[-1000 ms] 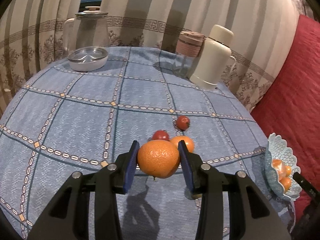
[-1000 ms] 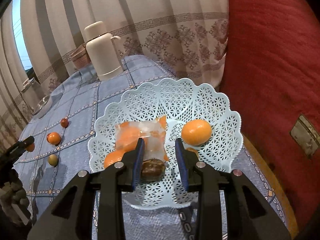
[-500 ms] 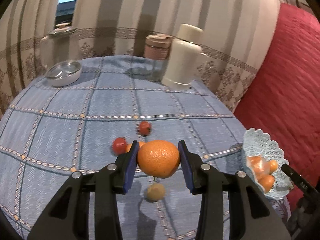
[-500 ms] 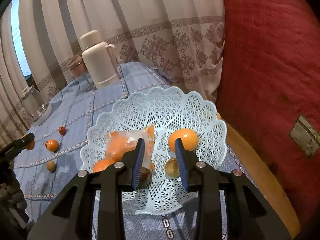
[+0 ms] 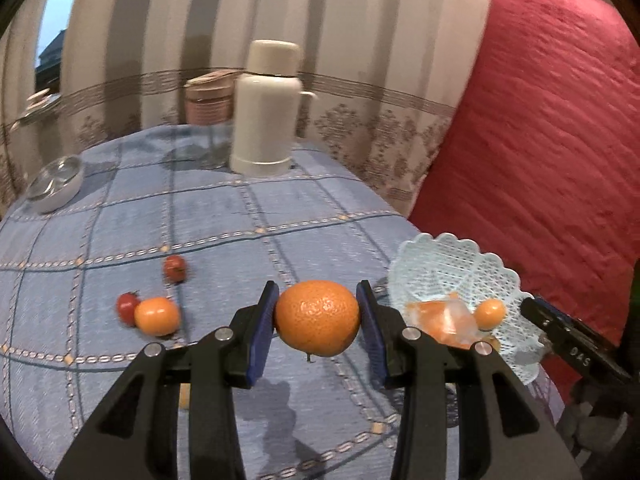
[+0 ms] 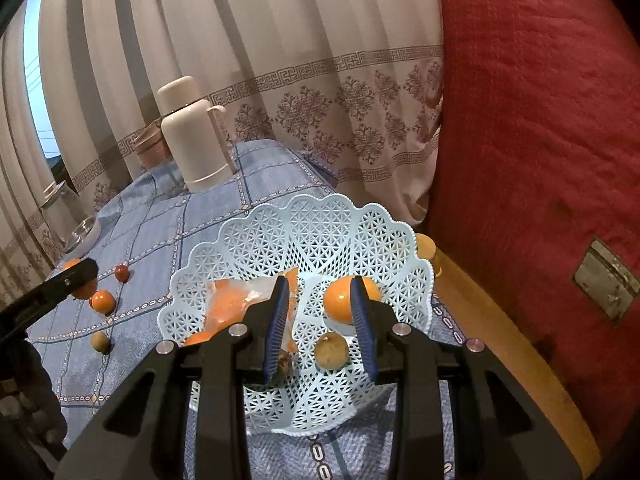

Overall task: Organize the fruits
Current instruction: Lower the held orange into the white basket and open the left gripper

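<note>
My left gripper point(image 5: 317, 320) is shut on a large orange point(image 5: 317, 317) and holds it above the blue tablecloth, left of the pale blue lattice basket point(image 5: 452, 256). The basket point(image 6: 320, 224) holds a bag of orange pieces point(image 6: 232, 300), a small orange point(image 6: 340, 300), a tan round fruit point(image 6: 330, 350) and a dark fruit by the left pad. My right gripper point(image 6: 320, 320) is open and empty just above the basket. A small orange point(image 5: 157, 316), two red tomatoes point(image 5: 127, 307) point(image 5: 175, 268) and a tan fruit point(image 6: 100, 342) lie on the cloth.
A cream thermos point(image 5: 267, 108), a pink-lidded jar point(image 5: 209, 96) and a metal-lidded dish point(image 5: 54, 184) stand at the table's far side. Striped curtains hang behind. A red quilted cushion point(image 6: 540, 120) and a wooden ledge point(image 6: 500, 320) lie right of the basket.
My left gripper has swung right with the large orange, bringing the basket closer. My right gripper has lifted back from the basket, leaving a tan fruit inside it.
</note>
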{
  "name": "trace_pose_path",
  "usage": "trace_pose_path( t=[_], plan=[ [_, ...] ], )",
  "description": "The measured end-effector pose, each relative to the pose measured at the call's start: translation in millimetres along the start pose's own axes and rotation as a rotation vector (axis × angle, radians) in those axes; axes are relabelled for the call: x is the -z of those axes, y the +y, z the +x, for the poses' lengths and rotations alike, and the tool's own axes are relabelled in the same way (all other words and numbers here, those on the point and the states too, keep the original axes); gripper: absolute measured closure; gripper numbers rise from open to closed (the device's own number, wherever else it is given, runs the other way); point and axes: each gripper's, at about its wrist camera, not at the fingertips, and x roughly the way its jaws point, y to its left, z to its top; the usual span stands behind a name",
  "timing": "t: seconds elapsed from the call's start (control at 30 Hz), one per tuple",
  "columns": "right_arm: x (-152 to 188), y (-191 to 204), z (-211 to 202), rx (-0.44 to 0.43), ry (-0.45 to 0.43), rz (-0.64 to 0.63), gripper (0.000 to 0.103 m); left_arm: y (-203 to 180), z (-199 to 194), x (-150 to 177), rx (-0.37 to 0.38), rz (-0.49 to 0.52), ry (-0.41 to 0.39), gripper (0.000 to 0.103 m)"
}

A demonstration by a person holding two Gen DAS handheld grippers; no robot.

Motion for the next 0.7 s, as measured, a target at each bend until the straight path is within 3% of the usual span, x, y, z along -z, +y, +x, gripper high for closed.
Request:
trace_pose_path(
  t=[0.7],
  plan=[
    [-3,-7,1,-0.015,0.005,0.034,0.07,-67,42,-13,0.115,0.11,0.038,0.062]
  ],
)
